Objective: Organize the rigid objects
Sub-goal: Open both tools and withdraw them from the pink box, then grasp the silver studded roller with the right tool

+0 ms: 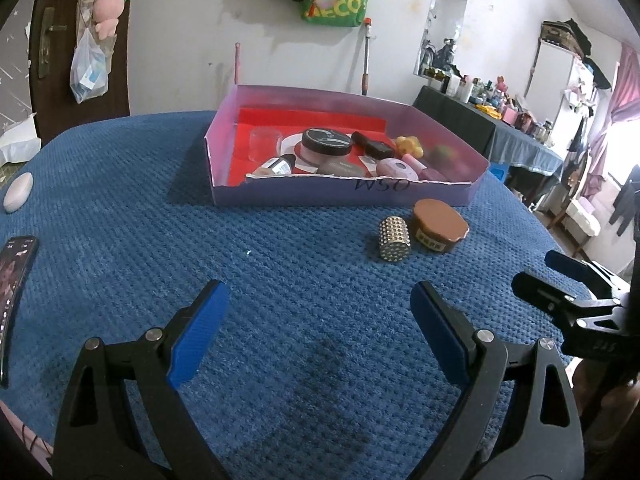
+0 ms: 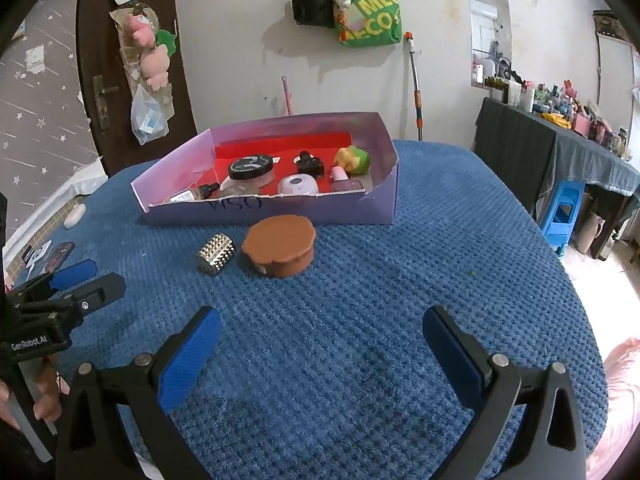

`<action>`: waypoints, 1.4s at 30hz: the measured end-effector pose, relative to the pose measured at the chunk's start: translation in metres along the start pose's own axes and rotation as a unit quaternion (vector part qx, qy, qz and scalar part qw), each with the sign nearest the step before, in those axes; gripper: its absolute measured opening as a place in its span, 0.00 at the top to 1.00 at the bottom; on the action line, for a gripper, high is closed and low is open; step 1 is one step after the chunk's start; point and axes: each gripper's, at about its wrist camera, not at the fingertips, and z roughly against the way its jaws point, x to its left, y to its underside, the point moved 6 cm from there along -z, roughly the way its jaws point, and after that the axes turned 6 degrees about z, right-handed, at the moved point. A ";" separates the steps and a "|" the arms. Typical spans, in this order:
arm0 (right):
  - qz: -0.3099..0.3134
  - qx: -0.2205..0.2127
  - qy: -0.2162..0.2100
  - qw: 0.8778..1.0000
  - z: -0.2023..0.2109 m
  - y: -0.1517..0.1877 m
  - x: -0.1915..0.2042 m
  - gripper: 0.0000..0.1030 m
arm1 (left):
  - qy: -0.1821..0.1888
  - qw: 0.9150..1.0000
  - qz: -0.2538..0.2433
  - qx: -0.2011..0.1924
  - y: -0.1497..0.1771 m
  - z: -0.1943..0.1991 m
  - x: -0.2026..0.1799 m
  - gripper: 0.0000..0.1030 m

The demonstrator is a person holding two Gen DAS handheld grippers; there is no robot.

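A purple box with a red floor stands on the blue cloth and holds several jars, bottles and small toys. In front of it lie a studded gold cylinder and a brown round jar, side by side. My left gripper hovers open over bare cloth, nearer than both and to their left. My right gripper is also open and empty, nearer than the jar and to its right. Each gripper shows at the edge of the other's view: the right gripper, the left gripper.
A phone and a white oval object lie at the cloth's left edge. Behind stands a door with hanging bags, a wall, and a cluttered dark table at the right with a blue stool beside it.
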 end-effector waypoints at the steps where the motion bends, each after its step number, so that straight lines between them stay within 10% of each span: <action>1: 0.000 0.001 -0.002 1.000 -0.001 0.000 0.001 0.00 | 0.000 1.000 0.002 0.000 0.000 0.000 0.001 0.09; 21: -0.015 0.038 -0.114 0.993 -0.042 -0.031 0.072 0.01 | -0.007 0.999 0.042 -0.002 -0.008 0.006 0.060 0.09; 34: -0.073 0.100 -0.099 0.987 -0.104 -0.048 0.097 0.17 | -0.010 0.999 0.036 -0.004 -0.018 0.019 0.099 0.09; 42: -0.055 0.101 -0.076 0.990 -0.111 -0.053 0.101 0.52 | -0.009 0.999 0.051 -0.004 -0.022 0.018 0.110 0.10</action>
